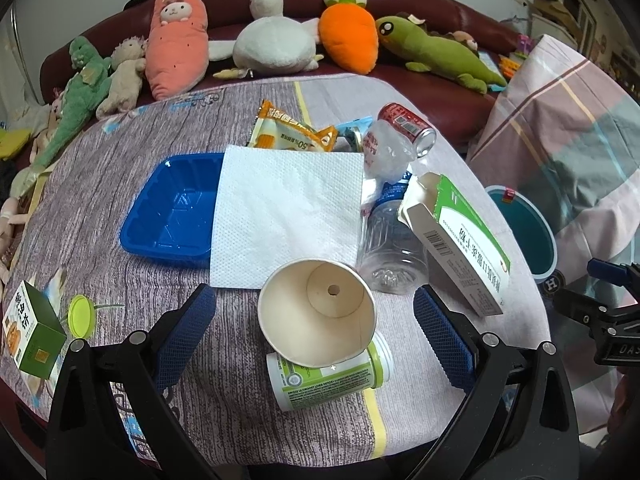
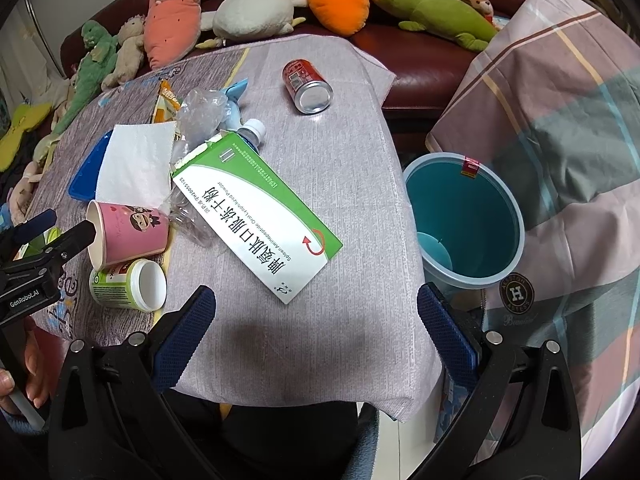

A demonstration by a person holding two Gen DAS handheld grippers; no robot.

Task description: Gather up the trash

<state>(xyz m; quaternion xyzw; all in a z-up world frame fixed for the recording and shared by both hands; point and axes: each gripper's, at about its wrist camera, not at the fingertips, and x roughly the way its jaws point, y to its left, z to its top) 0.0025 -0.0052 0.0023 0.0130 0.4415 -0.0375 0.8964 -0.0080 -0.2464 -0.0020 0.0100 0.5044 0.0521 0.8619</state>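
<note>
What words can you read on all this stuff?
"Spleen Aminopeptide Oral Lyophilized Powder": green-and-white box.
"GenRobot.AI": left hand-held gripper.
"SWISSE ULTIBOOST LIVER DETOX": green-and-white bottle.
"50%": orange snack packet.
"H": round badge on the checked fabric.
Red can's label: too small to read.

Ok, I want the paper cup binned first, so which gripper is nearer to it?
Left. The left gripper is open with the paper cup lying between its fingers. The right gripper is open over bare tablecloth, with the cup off to its left.
</note>
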